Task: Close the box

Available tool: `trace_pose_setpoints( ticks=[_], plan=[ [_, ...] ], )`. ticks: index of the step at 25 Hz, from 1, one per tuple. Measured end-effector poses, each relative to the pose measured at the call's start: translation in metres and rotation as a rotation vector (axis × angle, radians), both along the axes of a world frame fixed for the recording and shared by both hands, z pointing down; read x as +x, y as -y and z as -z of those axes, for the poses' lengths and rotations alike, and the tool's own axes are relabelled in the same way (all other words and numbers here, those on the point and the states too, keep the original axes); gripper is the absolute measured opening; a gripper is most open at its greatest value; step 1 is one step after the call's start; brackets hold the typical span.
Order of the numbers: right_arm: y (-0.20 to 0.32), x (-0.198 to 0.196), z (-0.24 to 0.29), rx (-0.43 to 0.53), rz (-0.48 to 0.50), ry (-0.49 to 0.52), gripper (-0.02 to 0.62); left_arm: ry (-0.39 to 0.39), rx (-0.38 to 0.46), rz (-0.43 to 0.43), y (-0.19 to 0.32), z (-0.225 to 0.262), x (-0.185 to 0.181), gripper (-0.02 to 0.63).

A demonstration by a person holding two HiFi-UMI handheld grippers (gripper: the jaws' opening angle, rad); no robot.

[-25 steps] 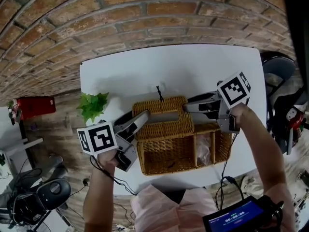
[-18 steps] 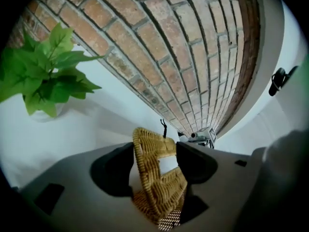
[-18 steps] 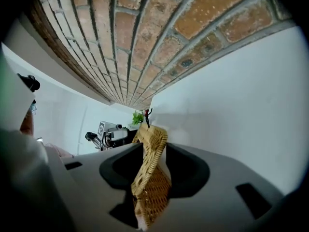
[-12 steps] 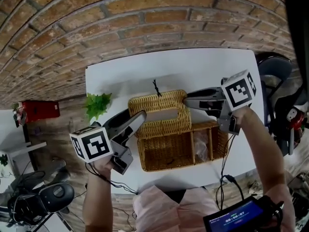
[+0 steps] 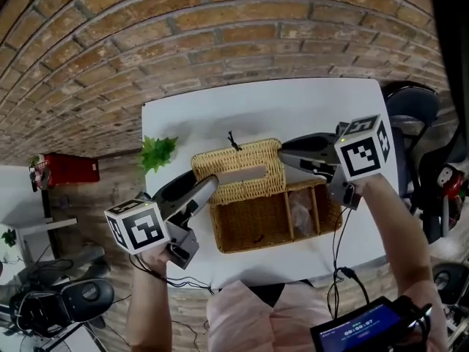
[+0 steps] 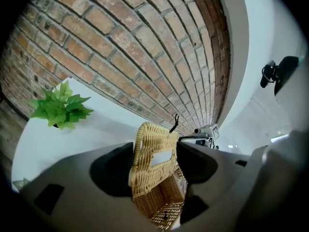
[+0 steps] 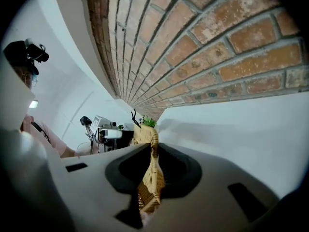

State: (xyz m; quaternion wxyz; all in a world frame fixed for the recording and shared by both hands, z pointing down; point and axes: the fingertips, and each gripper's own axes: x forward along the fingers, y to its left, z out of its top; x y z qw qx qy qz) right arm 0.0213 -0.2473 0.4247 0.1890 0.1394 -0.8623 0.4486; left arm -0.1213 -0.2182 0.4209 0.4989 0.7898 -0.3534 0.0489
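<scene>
A wicker box (image 5: pixel 220 229) stands on the white table (image 5: pixel 293 108) with its lid (image 5: pixel 238 169) raised at the back. A black loop (image 5: pixel 233 139) sticks up from the lid's far edge. My right gripper (image 5: pixel 287 158) is at the lid's right end, its jaws closing and pressing on the wicker edge (image 7: pixel 150 168) between them. My left gripper (image 5: pixel 207 188) is at the lid's left end, jaws apart; the lid (image 6: pixel 152 161) shows in the gap between them. A clear bag (image 5: pixel 302 213) lies in the box's right compartment.
A small green plant (image 5: pixel 157 154) stands at the table's left edge. A brick wall runs behind the table. A dark chair (image 5: pixel 414 101) is at the right, and a device with a lit screen (image 5: pixel 359 328) is near the person's lap.
My right gripper's jaws have narrowed onto the lid's right edge. My left gripper has stayed at the lid's left end. The head view has shifted a little.
</scene>
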Motion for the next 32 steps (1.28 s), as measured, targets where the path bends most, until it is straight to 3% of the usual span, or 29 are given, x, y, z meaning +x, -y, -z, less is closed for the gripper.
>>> trace_pose_setpoints(
  ticks=[7,20,32],
  plan=[
    [-0.028,-0.003,0.025,0.182,0.042,-0.003,0.052,0.015,0.085,0.044,-0.027,0.021,-0.005,0.284],
    [-0.084,-0.006,0.046,0.465,0.097,-0.048,0.058,0.012,0.135,0.107,-0.079,0.035,-0.009,0.284],
    [-0.127,0.003,0.041,0.61,0.135,-0.129,0.061,0.051,0.157,0.134,-0.135,0.036,0.0,0.299]
  ],
)
